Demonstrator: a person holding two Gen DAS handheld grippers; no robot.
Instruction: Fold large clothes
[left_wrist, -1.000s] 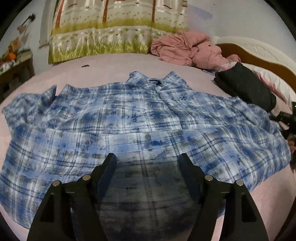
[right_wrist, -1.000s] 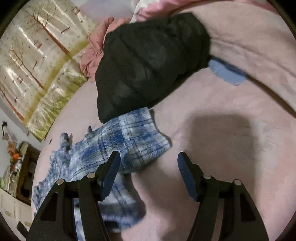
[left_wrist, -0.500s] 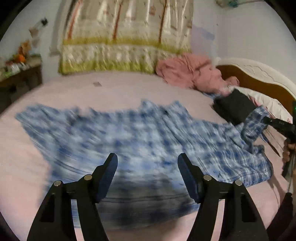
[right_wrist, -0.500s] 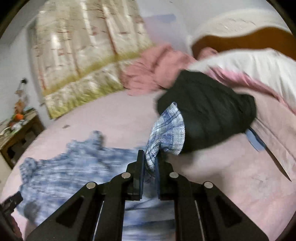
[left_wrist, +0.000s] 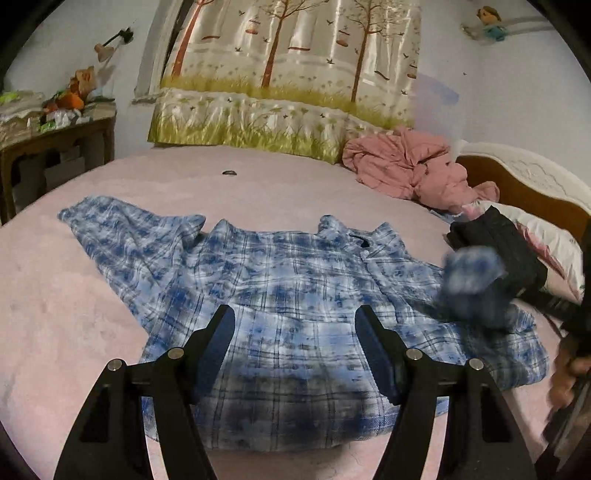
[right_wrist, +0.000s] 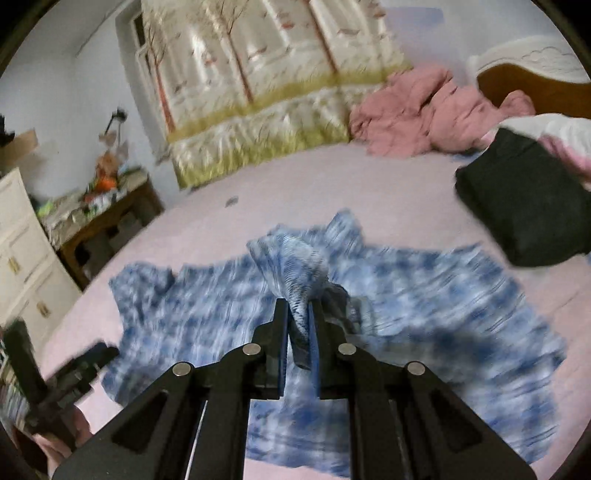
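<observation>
A blue and white plaid shirt (left_wrist: 280, 295) lies spread flat on the pink bed (left_wrist: 55, 295), collar toward the far side. My left gripper (left_wrist: 295, 325) hovers open above its near hem, with nothing between the fingers. My right gripper (right_wrist: 298, 321) is shut on the shirt's right sleeve (right_wrist: 291, 269) and holds it lifted over the shirt body (right_wrist: 443, 306). In the left wrist view the raised sleeve (left_wrist: 469, 273) shows as a blur at the right, with a person's hand (left_wrist: 569, 369) behind it. The other sleeve (left_wrist: 122, 225) lies stretched out to the left.
A folded black garment (left_wrist: 498, 251) sits at the right by a pillow (left_wrist: 546, 229) and the wooden headboard (left_wrist: 517, 184). A crumpled pink cloth (left_wrist: 406, 166) lies at the far side below a tree-print curtain (left_wrist: 288, 74). A cluttered wooden side table (left_wrist: 48, 147) stands at the left.
My right gripper closed on the right sleeve, lifted it and swung it inward over the shirt. My left gripper drew back and up from the hem, staying open.
</observation>
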